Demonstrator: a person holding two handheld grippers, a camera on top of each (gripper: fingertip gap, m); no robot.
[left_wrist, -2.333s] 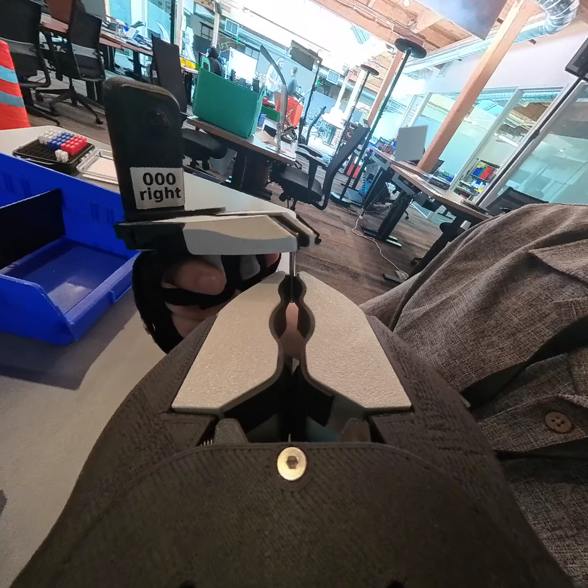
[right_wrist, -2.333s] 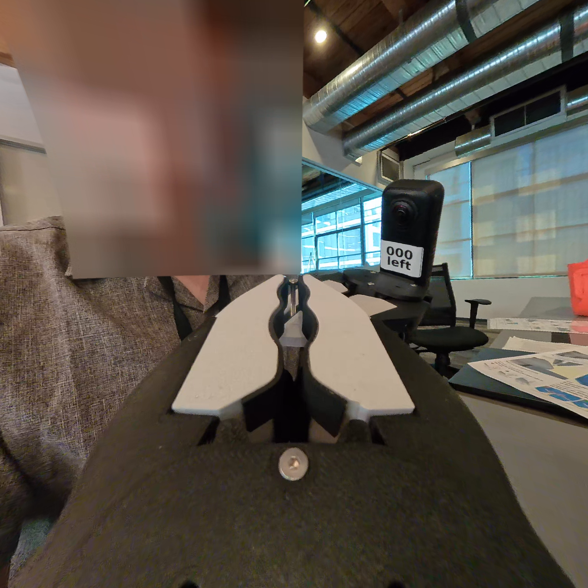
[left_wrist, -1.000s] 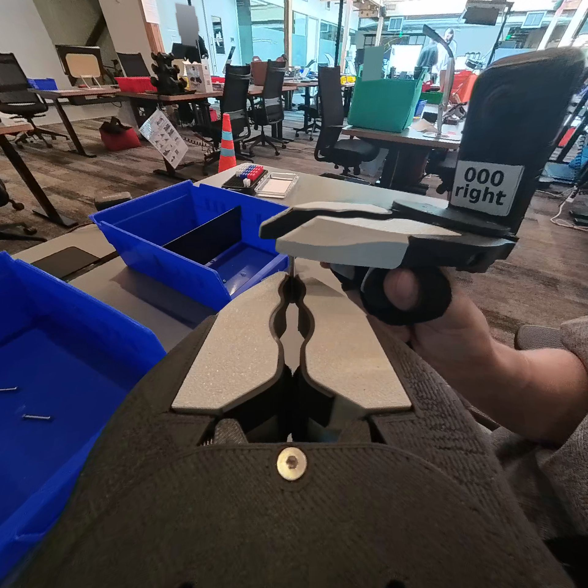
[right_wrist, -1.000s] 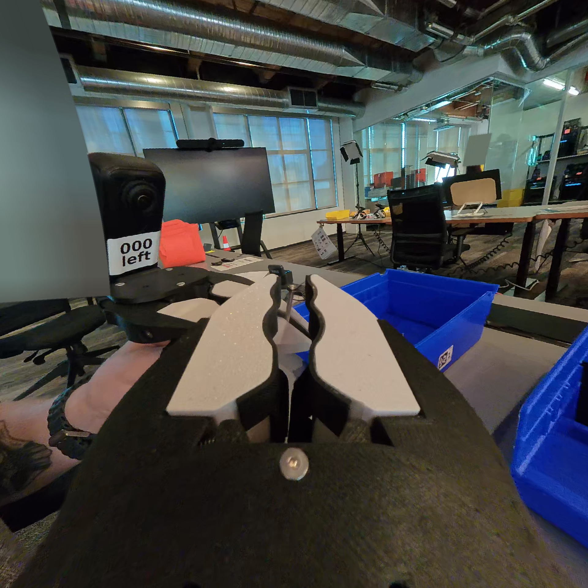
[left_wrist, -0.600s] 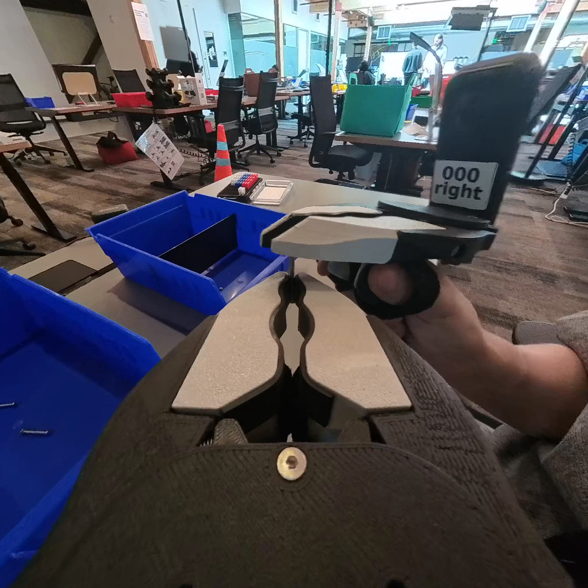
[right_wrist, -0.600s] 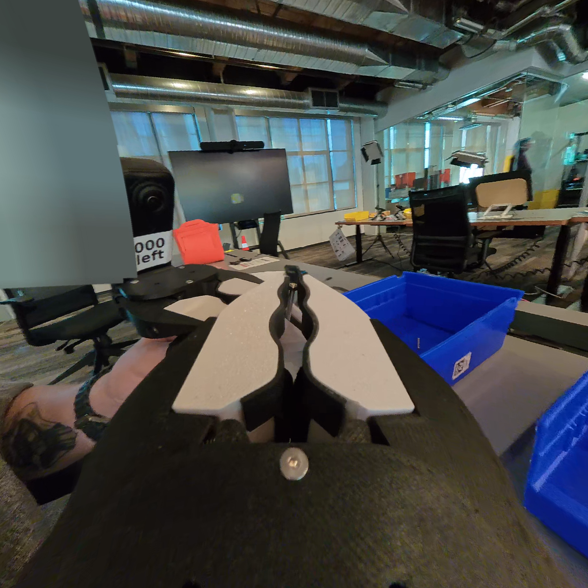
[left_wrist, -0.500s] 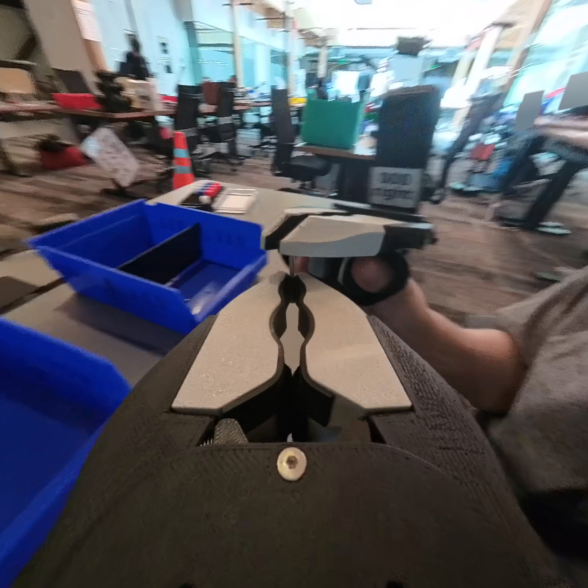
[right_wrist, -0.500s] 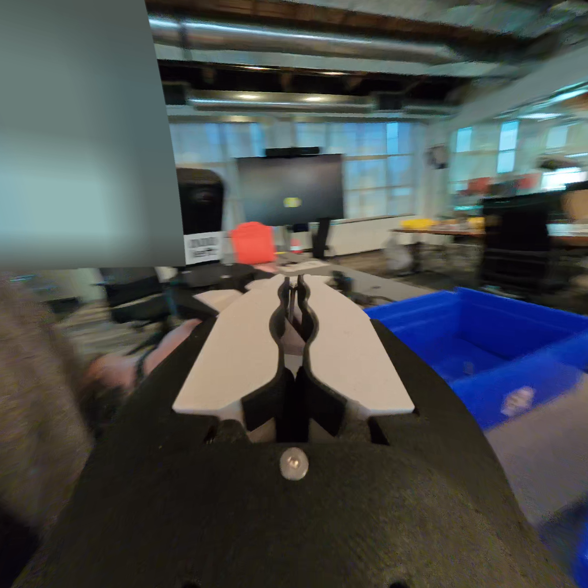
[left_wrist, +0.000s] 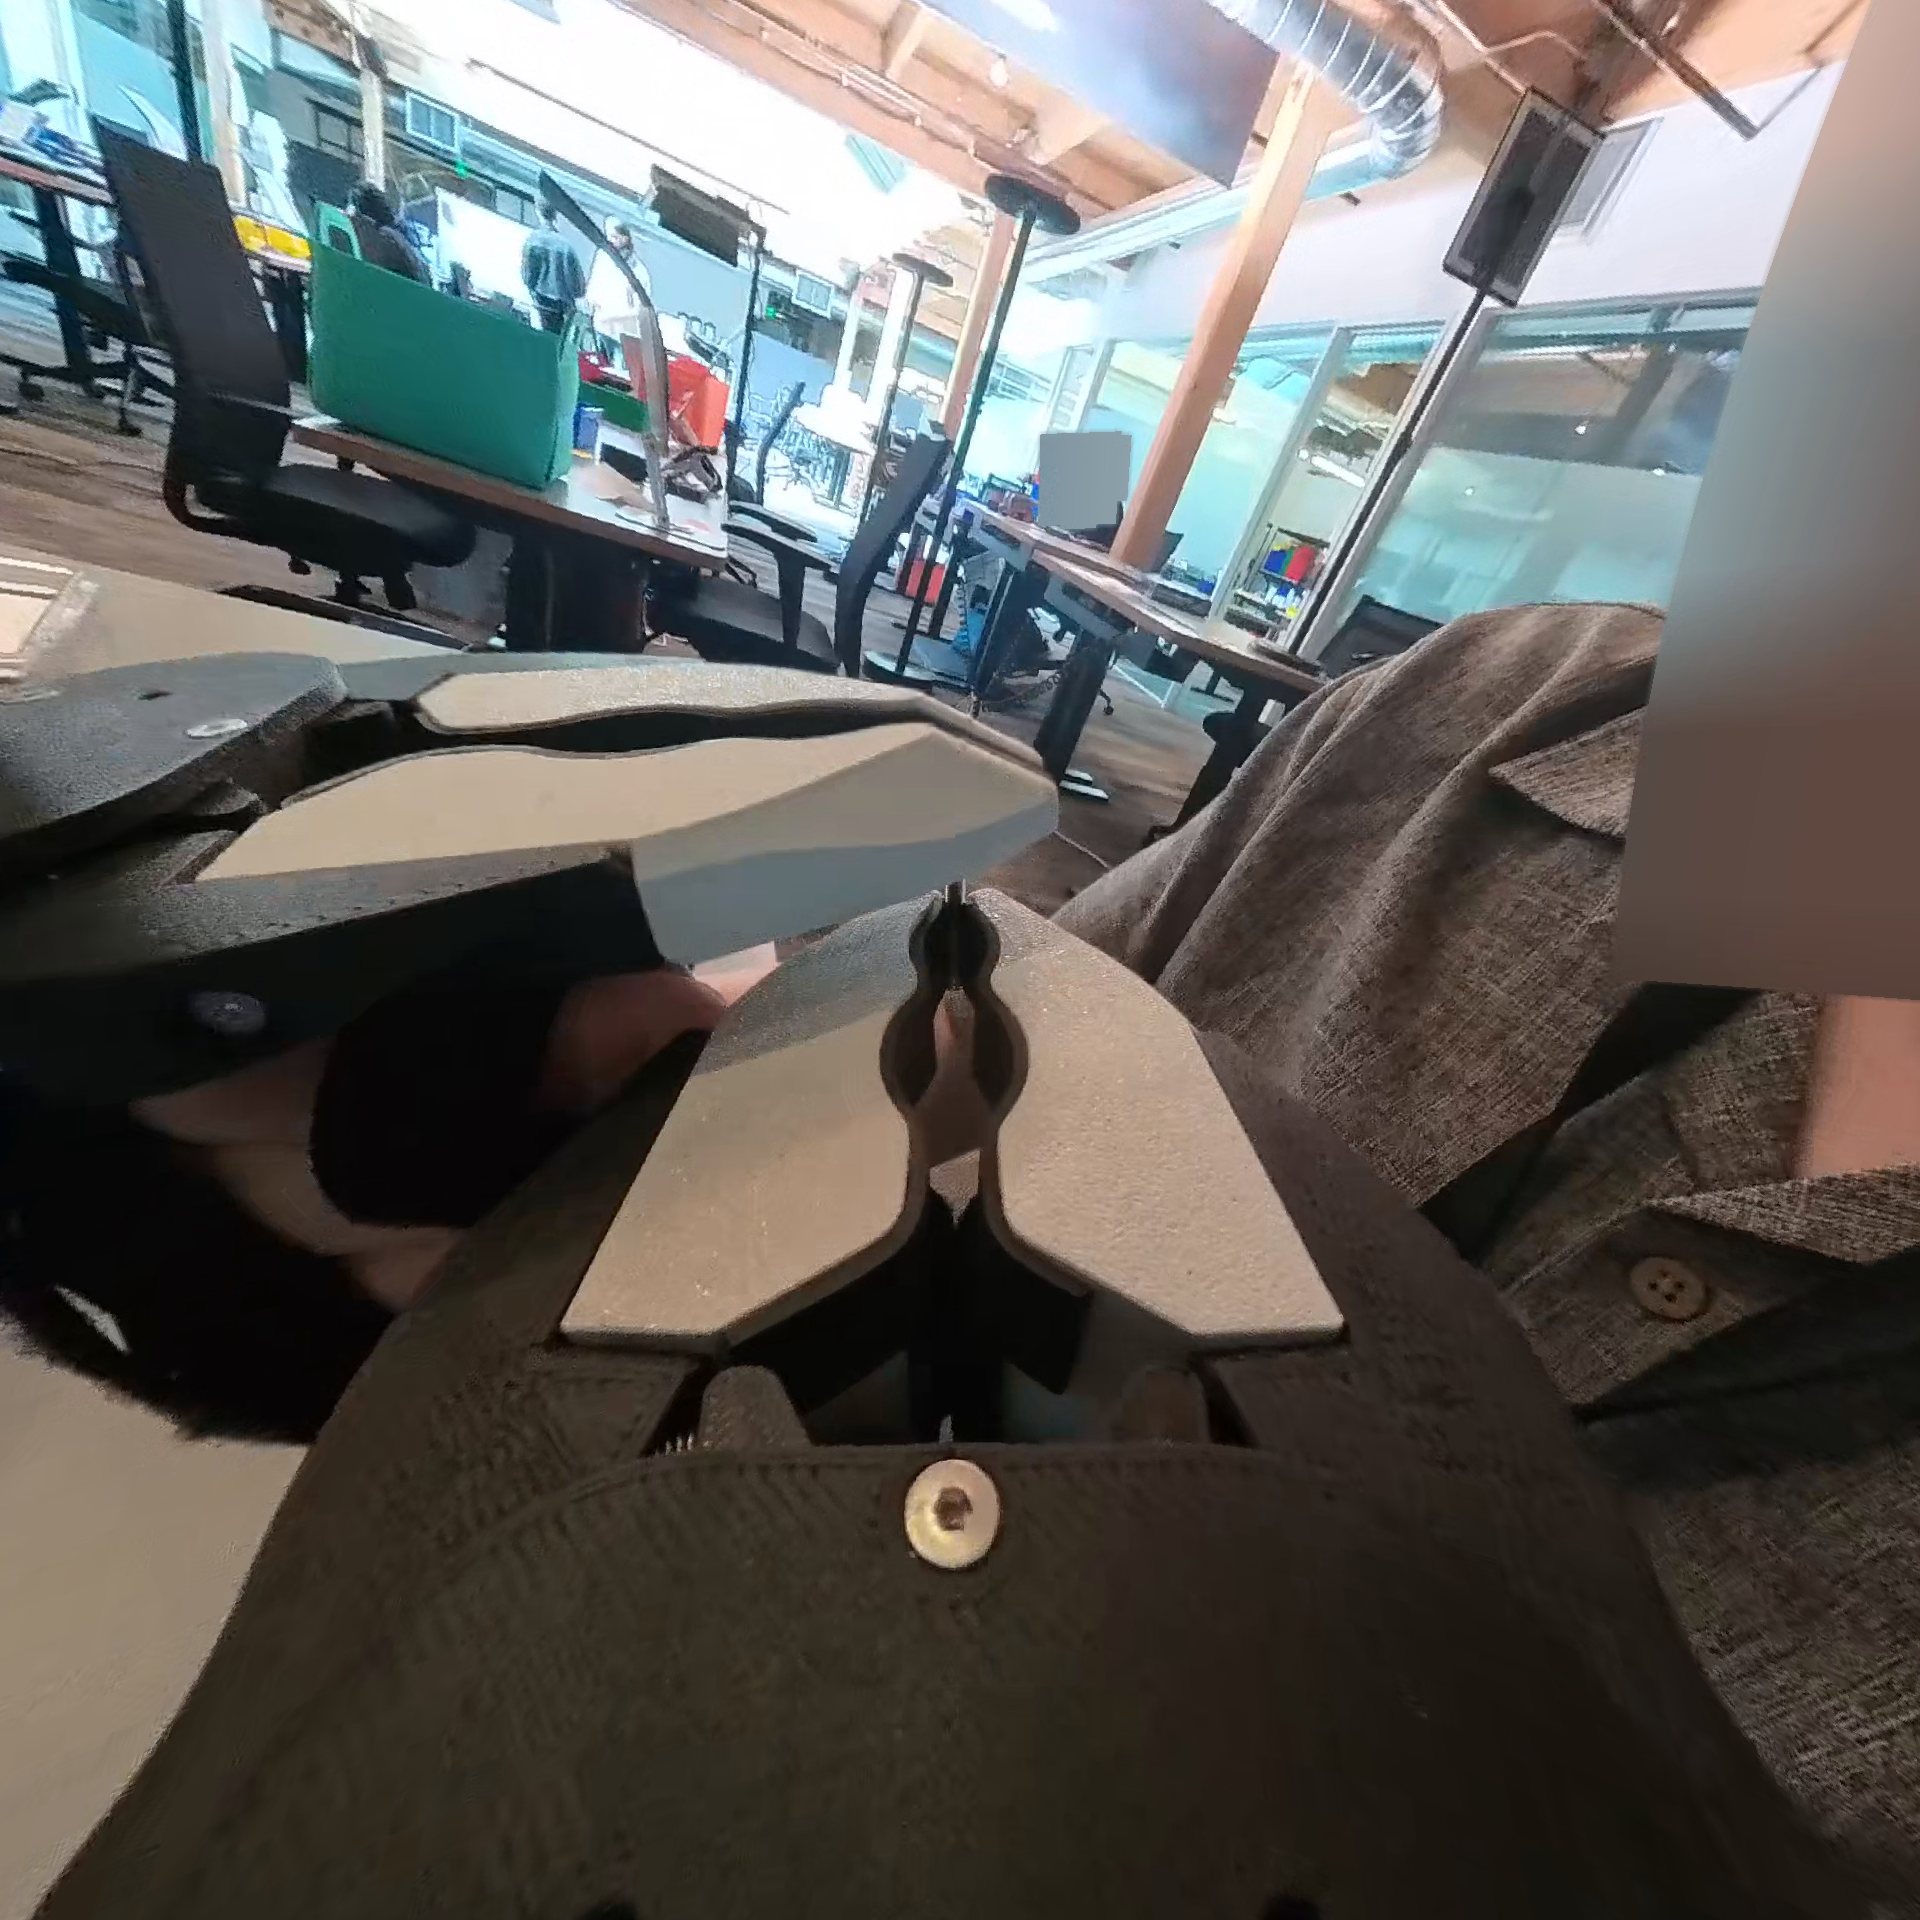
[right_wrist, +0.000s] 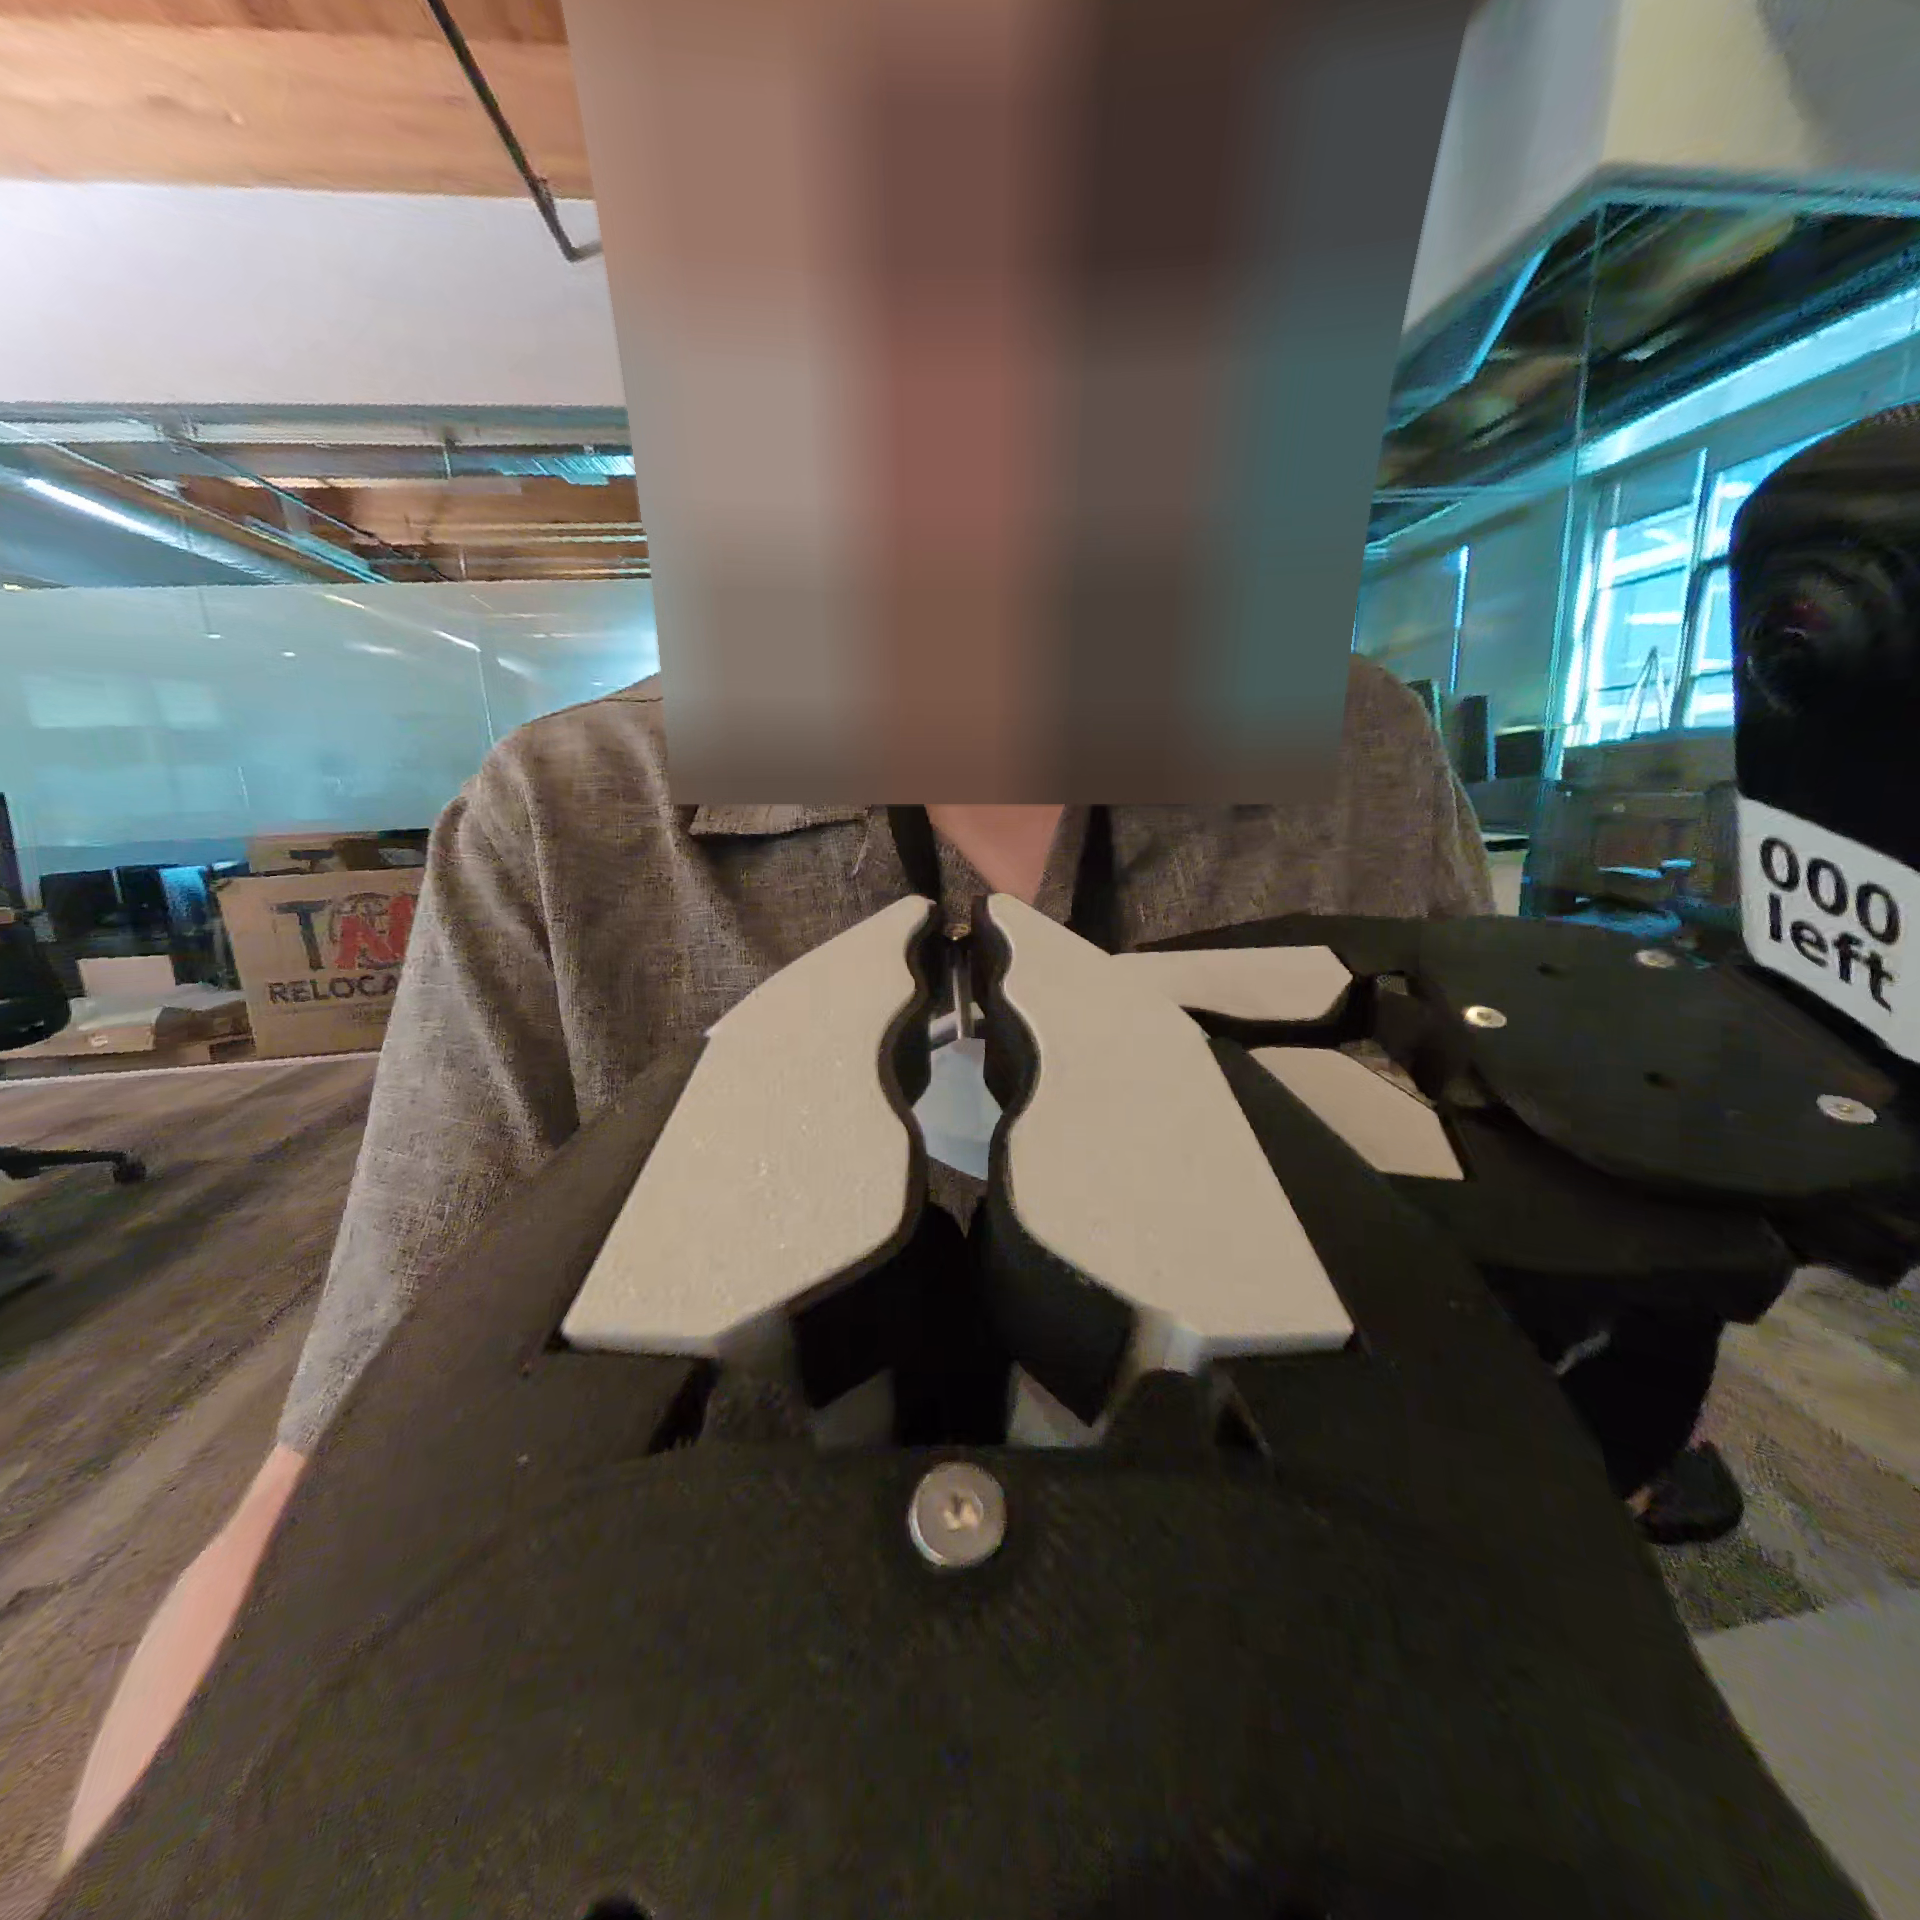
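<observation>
Since half a second ago both tools have swung away from the blue bins, which have left both views, and now face the person in the grey shirt (left_wrist: 1434, 935). The left hand-held gripper (left_wrist: 953, 914) has its grey fingers (left_wrist: 769, 1143) closed on a thin metal pin (left_wrist: 953, 940), whose upper end stands just clear of the tips. The right hand-held gripper (left_wrist: 997, 790) crosses in front of it from the left side of the left wrist view, lying on its side, its tips directly above the pin and seemingly pinched on that upper end; its fingers sit pressed together with only a narrow seam between them. In the right wrist view the right hand-held gripper (right_wrist: 961, 920) is closed on the same pin (right_wrist: 964, 997), which runs down the slot between the fingers (right_wrist: 790, 1132). The left tool's black body with its camera (right_wrist: 1829, 727) lies just right of the pin. The grey shirt fills the space behind the pin. A cardboard box (right_wrist: 312, 966) stands well left of the pin, on the floor. A green bin (left_wrist: 436, 374) sits on a far desk.
</observation>
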